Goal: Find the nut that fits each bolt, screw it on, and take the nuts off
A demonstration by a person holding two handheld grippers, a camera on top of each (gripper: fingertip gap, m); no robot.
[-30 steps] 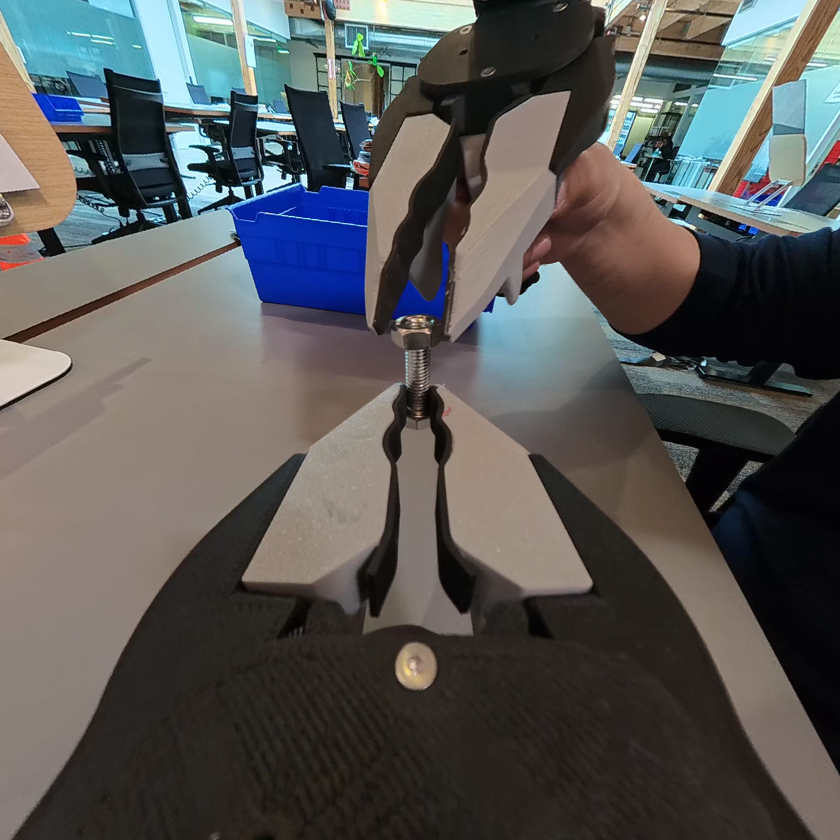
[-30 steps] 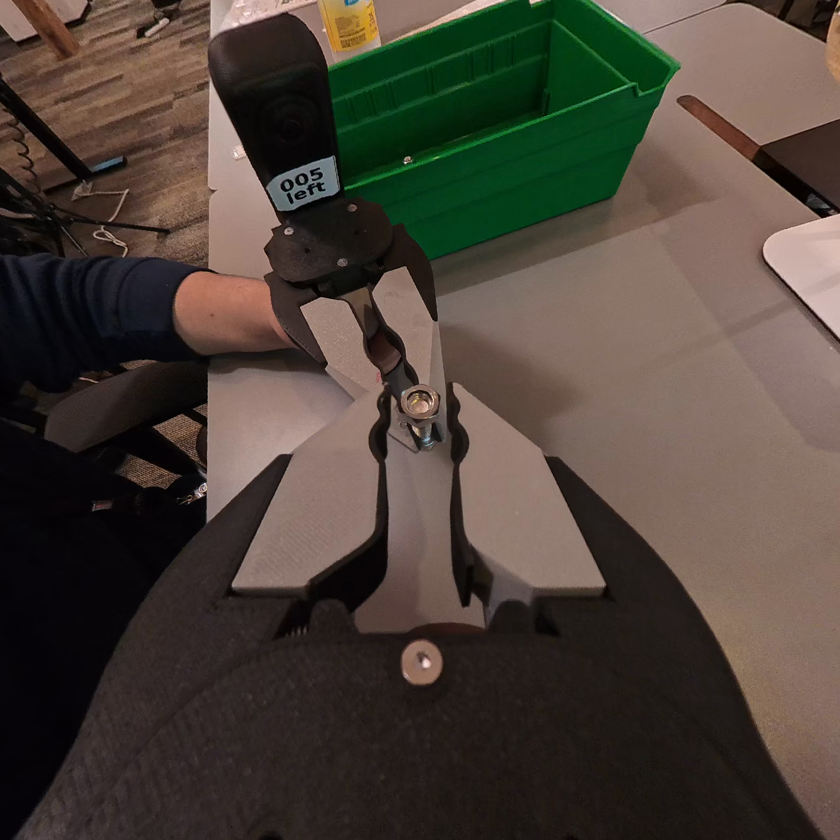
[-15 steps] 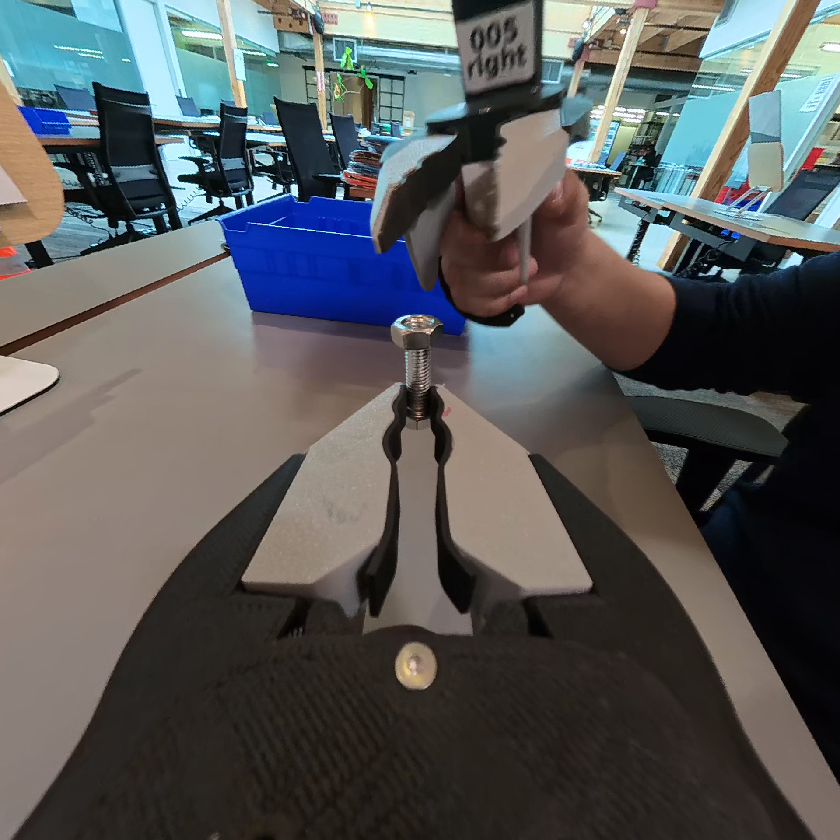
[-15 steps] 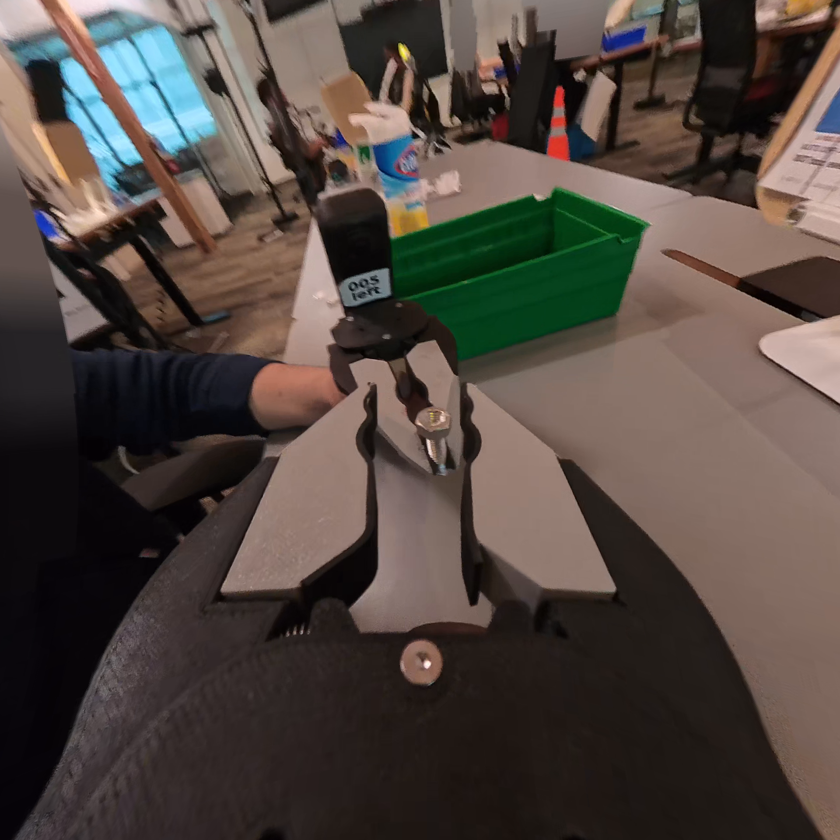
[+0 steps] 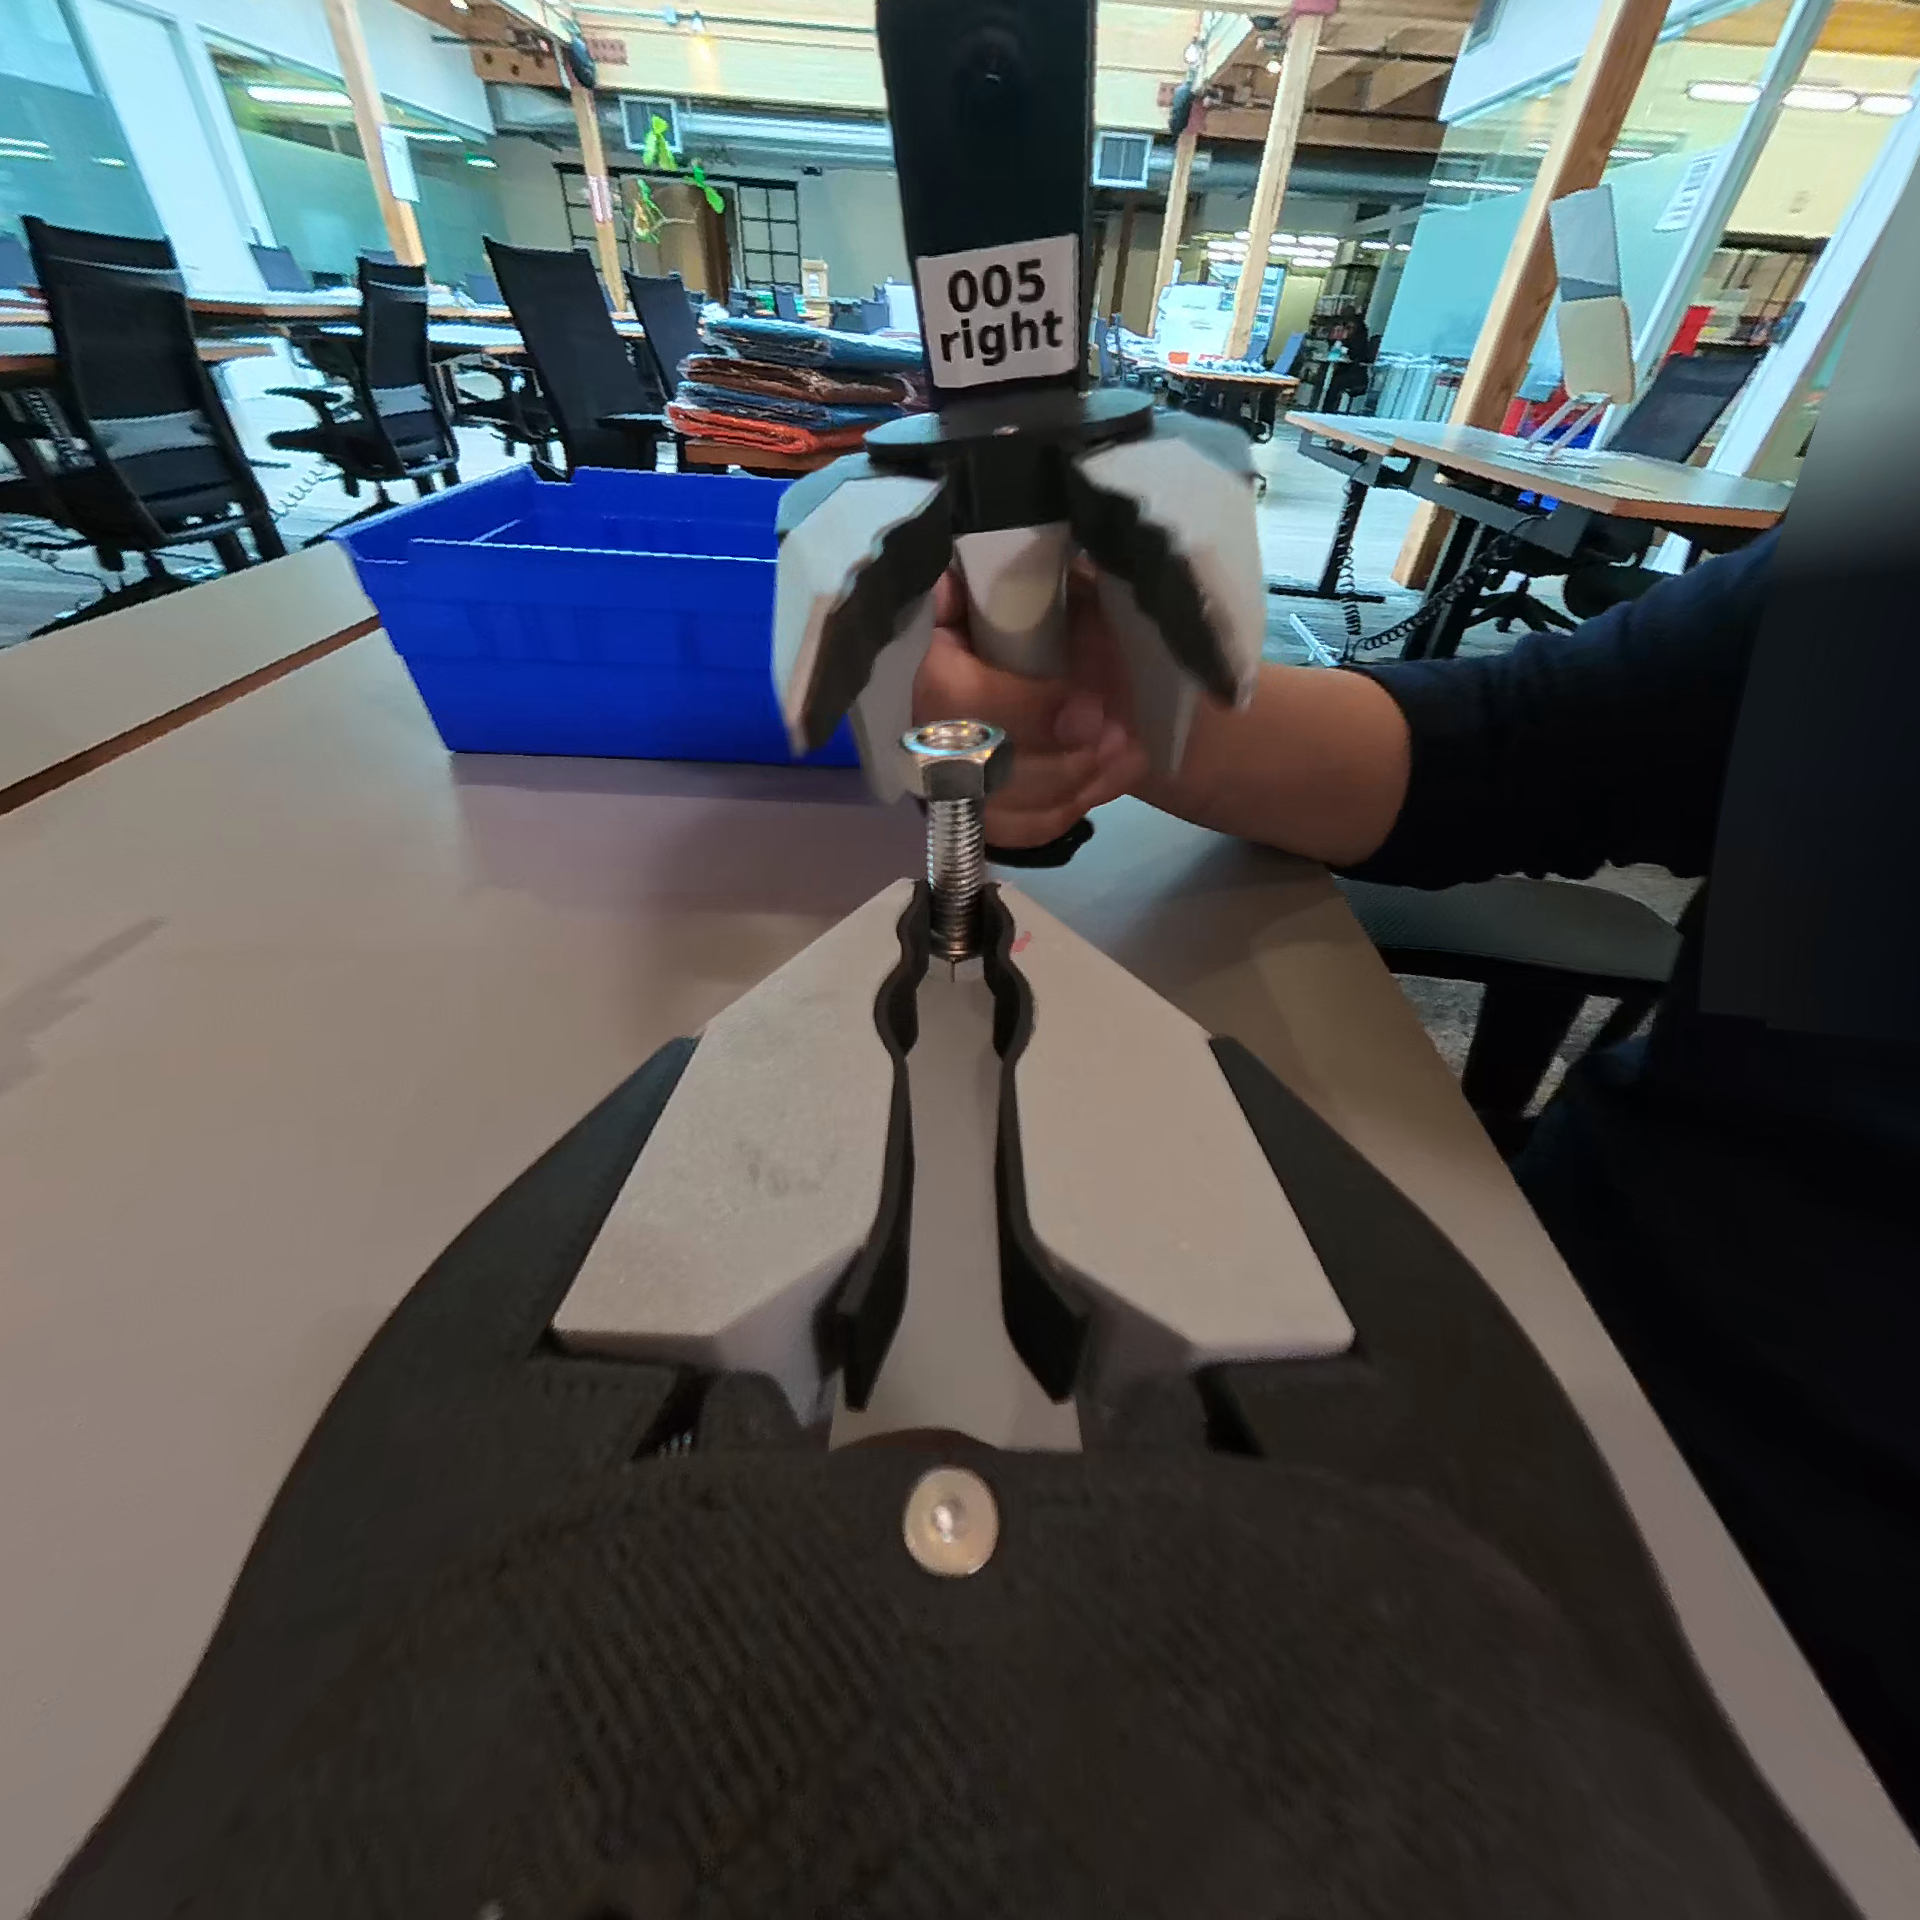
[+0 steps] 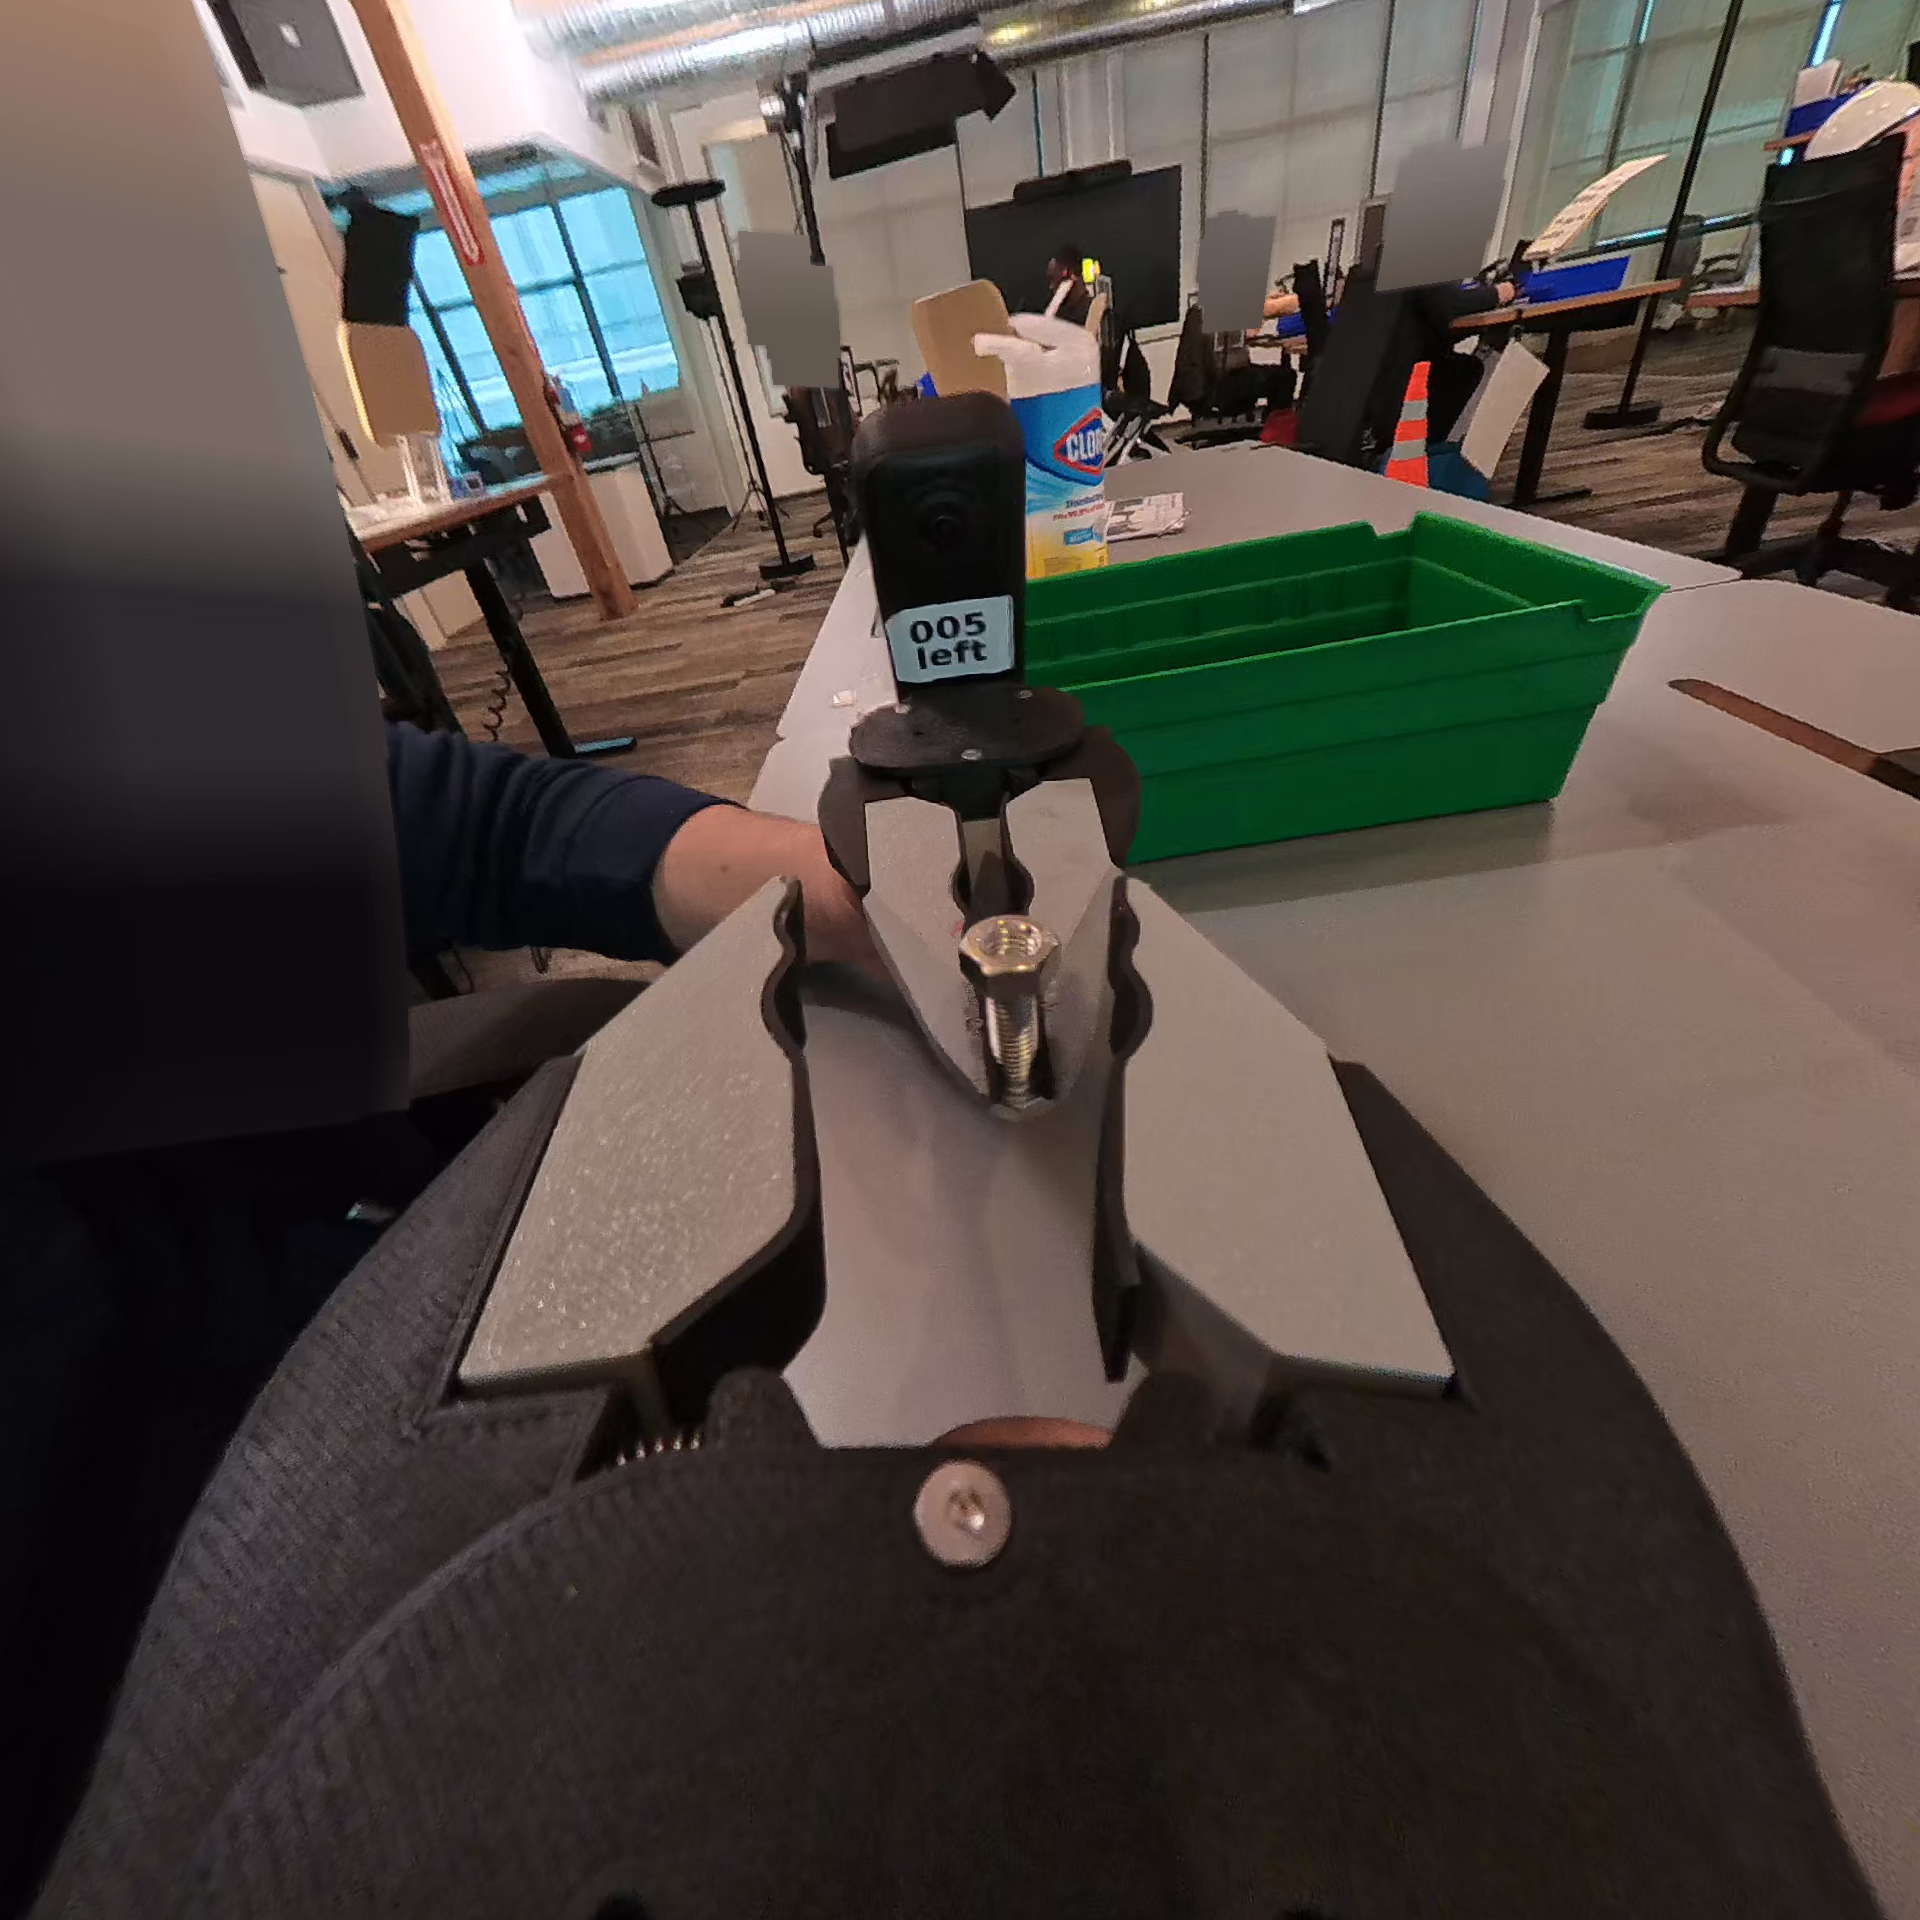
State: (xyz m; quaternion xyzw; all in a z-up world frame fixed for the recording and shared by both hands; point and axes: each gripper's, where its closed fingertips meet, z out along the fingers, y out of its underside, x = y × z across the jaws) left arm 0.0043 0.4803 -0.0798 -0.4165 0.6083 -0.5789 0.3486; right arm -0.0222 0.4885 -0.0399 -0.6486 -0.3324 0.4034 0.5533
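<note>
A silver bolt (image 5: 954, 873) stands upright with its lower end clamped in my left gripper (image 5: 956, 914), which is shut on it just above the grey table (image 5: 416, 935). A silver hex nut (image 5: 954, 764) sits on the top of the bolt's thread. My right gripper (image 5: 992, 743) is open and empty just behind the nut, fingers spread to either side and pointing down. In the right wrist view my open right gripper (image 6: 954, 904) frames the nut (image 6: 1006, 951) and bolt (image 6: 1013, 1039), with a gap on both sides. The left gripper (image 6: 1013, 1096) holds the bolt's base there.
A blue bin (image 5: 582, 623) stands on the table behind the bolt. A green bin (image 6: 1351, 727) stands behind the left gripper, with a wipes canister (image 6: 1060, 468) beyond it. A person's hands and dark sleeves hold both grippers. Office chairs and desks lie farther off.
My right gripper let go of the nut, opened wide and swung from above the nut to nearly level behind it. The left gripper and bolt have stayed in place.
</note>
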